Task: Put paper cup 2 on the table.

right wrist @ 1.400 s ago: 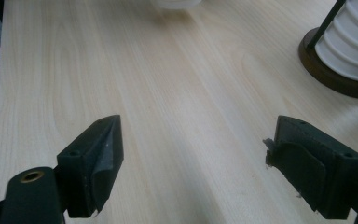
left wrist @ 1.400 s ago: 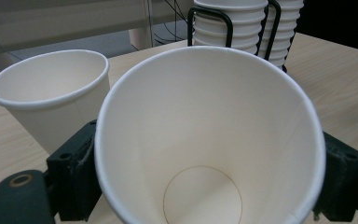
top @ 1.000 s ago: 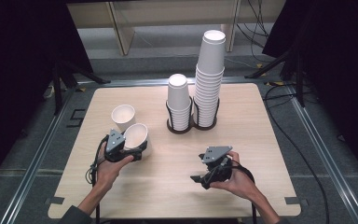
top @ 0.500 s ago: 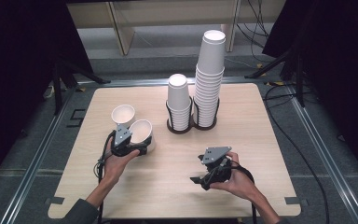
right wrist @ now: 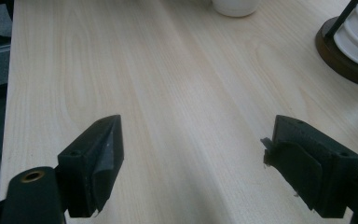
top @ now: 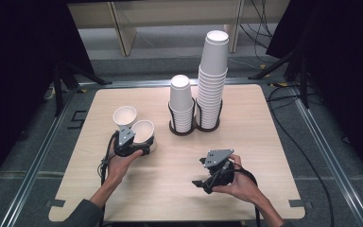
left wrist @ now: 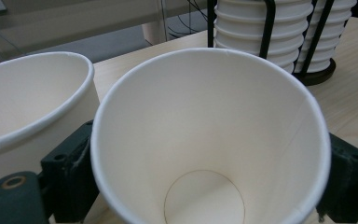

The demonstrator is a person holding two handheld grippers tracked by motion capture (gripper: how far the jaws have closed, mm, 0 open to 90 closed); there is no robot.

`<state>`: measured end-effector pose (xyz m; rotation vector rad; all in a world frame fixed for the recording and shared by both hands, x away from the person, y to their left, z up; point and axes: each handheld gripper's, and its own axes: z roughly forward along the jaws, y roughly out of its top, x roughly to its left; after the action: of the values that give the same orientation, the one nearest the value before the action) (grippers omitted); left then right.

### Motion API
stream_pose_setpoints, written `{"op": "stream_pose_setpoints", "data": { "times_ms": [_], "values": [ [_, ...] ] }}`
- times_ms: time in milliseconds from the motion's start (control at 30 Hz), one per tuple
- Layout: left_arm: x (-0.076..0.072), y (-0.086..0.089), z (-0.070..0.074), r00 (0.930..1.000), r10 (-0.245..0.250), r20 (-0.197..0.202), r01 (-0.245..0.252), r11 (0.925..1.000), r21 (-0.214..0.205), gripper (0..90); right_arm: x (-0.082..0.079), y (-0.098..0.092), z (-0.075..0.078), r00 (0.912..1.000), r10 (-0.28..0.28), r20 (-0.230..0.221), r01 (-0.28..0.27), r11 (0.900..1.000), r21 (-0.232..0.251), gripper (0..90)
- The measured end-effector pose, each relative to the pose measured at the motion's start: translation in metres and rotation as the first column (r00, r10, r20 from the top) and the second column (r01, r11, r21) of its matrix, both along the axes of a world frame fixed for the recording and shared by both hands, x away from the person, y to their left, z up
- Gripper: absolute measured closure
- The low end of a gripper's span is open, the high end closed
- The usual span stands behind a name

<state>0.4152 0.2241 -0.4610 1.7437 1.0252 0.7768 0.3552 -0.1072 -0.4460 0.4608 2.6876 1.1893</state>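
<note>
A light wooden bench (top: 170, 189) is carrying two loose paper cups (top: 124, 116) near its left edge and a black cup holder (top: 189, 130) with two cup stacks (top: 212, 80).

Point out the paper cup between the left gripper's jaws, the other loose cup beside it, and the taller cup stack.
held paper cup (left wrist: 205, 140), left gripper view, inner wall
second loose cup (top: 124, 116), high view, open mouth
taller cup stack (top: 213, 80), high view, side

Even overhead light brightens the table (top: 170, 189) against dark surroundings; gripper views soften up close.
</note>
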Motion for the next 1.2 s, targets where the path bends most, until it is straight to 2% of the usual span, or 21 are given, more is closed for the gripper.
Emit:
{"op": "stream_pose_setpoints", "data": {
  "times_ms": [100,133,333,400,433,633,833,900,933,1000,1033,1133,1200],
  "values": [
    [0.003,0.001,-0.003,1.0000,0.007,0.002,-0.007,0.9999,-0.009,9.7,0.000,0.000,0.000,1.0000,0.002,-0.001,-0.002,1.0000,0.000,18.7],
    [0.002,0.001,-0.003,0.9999,0.011,-0.008,-0.011,0.9999,0.002,9.5,0.000,0.001,0.000,1.0000,0.009,0.002,-0.009,0.9999,0.004,18.7],
    [0.002,0.002,-0.009,1.0000,-0.008,0.002,0.008,0.9997,-0.021,10.5,0.000,0.001,0.000,0.9999,0.012,-0.004,-0.012,0.9999,0.001,18.9],
    [0.001,0.004,-0.009,0.9999,-0.011,-0.005,0.011,0.9999,-0.010,10.8,-0.001,0.001,0.000,0.9999,0.013,-0.004,-0.013,0.9999,0.004,19.0],
    [0.000,0.004,-0.009,0.9999,-0.013,-0.005,0.013,0.9998,-0.013,11.2,0.000,0.001,0.000,0.9999,0.014,0.009,-0.014,0.9999,0.001,19.0],
    [-0.004,0.009,-0.011,0.9993,-0.038,-0.005,0.038,0.9992,-0.015,12.3,-0.002,0.000,0.001,0.9998,0.017,0.010,-0.017,0.9999,-0.002,19.0],
    [-0.003,0.015,-0.014,0.9991,-0.017,-0.038,0.017,0.9998,0.004,13.5,-0.003,-0.001,-0.001,0.9999,0.015,-0.009,-0.015,0.9999,0.002,19.0],
    [-0.002,0.016,-0.015,0.9990,-0.018,-0.041,0.018,0.9998,0.002,13.8,-0.003,-0.001,-0.001,0.9998,0.021,-0.001,-0.021,0.9998,0.002,19.0],
    [-0.003,0.017,-0.016,0.9986,-0.019,-0.049,0.020,0.9997,0.016,13.8,-0.003,-0.001,-0.001,0.9997,0.022,0.005,-0.022,0.9998,0.000,19.0],
    [-0.004,0.017,-0.018,0.9978,-0.026,-0.061,0.028,0.9994,0.022,14.3,-0.005,-0.002,-0.001,0.9997,0.003,-0.022,-0.003,1.0000,0.003,19.0],
    [-0.004,0.019,-0.019,0.9973,-0.024,-0.070,0.027,0.9991,0.032,14.4,-0.003,-0.002,-0.001,0.9997,0.021,-0.009,-0.021,0.9998,0.005,19.0],
    [-0.005,0.021,-0.022,0.9966,-0.021,-0.080,0.023,0.9992,0.032,14.4,-0.004,-0.003,-0.002,0.9996,0.023,-0.013,-0.023,0.9997,0.000,19.1],
    [-0.007,0.022,-0.023,0.9958,-0.015,-0.090,0.018,0.9993,0.033,14.4,-0.004,-0.004,-0.002,0.9997,0.026,0.004,-0.026,0.9997,0.000,19.1]
  ]
}}
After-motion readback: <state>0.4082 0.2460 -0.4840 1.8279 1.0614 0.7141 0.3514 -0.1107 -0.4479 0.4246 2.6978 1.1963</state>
